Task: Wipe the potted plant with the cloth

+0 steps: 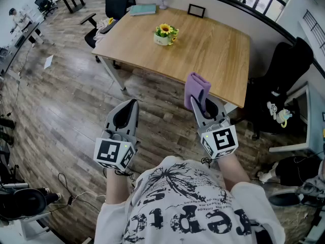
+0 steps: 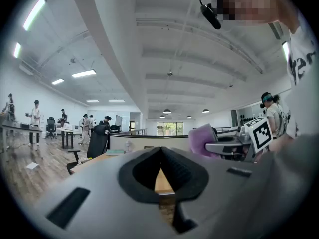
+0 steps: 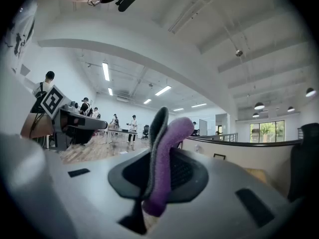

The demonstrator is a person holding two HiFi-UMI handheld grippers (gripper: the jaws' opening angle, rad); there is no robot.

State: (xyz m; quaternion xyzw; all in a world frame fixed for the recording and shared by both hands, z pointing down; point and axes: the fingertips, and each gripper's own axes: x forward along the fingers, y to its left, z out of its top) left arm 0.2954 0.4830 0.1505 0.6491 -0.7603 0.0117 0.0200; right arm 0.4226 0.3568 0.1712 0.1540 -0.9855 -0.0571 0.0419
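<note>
A small potted plant (image 1: 165,34) with yellow flowers in a white pot stands on the wooden table (image 1: 213,55), toward its far left. My right gripper (image 1: 199,101) is shut on a folded purple cloth (image 1: 196,89), which sticks up from the jaws just short of the table's near edge. In the right gripper view the cloth (image 3: 167,156) is pinched between the jaws. My left gripper (image 1: 132,105) is shut and holds nothing, hanging over the floor left of the right one. Both grippers are well short of the plant.
A teal book (image 1: 142,9) and a black frame (image 1: 196,10) lie at the table's far edge. Black office chairs stand at the far left (image 1: 109,4) and at the right (image 1: 284,80). Several people (image 2: 35,116) work at desks in the background. Cables lie on the wooden floor (image 1: 61,100).
</note>
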